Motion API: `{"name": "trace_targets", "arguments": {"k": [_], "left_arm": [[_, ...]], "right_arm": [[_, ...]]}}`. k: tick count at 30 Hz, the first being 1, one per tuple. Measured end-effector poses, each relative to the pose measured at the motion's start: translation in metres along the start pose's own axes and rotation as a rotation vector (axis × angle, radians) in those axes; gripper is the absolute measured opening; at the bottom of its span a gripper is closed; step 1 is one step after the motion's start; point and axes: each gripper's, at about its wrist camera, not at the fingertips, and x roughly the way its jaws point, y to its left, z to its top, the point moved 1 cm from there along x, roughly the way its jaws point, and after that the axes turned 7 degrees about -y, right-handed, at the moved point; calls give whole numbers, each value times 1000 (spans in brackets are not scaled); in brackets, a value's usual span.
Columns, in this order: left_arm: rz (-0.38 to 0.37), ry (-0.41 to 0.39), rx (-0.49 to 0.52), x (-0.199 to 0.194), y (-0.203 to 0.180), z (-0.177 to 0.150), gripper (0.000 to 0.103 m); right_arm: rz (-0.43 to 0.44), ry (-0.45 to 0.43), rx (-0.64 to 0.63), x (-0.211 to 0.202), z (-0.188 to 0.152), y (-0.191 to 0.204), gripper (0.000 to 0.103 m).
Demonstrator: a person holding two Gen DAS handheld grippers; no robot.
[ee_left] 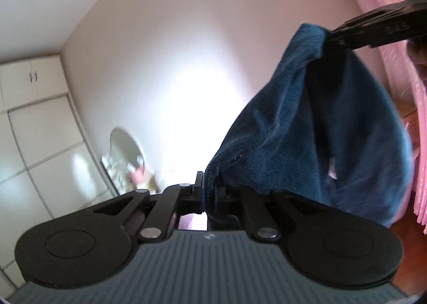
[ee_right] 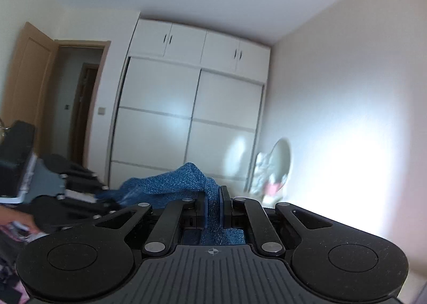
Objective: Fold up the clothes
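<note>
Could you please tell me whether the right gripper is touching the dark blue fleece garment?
Touching. The right wrist view shows the right gripper with its jaws shut on a fold of the dark blue fleece garment.

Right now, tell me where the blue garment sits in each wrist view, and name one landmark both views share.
Left wrist view: the blue garment hangs right of centre, pinched by the left gripper below and the right gripper at its upper corner.
Right wrist view: it bunches at bottom centre, clamped in the right gripper.
Shared landmark: the white wardrobe.
</note>
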Motion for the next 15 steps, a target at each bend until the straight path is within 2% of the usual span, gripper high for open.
{"name": "trace_targets", "arguments": {"k": [4,8,10,12,15], "left_arm": [[12,34,-21,-31,46,-31,7],[70,141,-62,-63,78,-91,6],[112,194,-83,-89,104,-116,6],[158,246,-92,-122,139,-136,6],[230,316,-47,-152,164,-137,6]], "right_arm": [[45,-11,8,-7,9,35,7],[149,46,84,4,-16,76,6],[224,91,133,5,-29,100,6],[309,142,185,9,-33,150,6],[474,202,256,19,-39,215,6]]}}
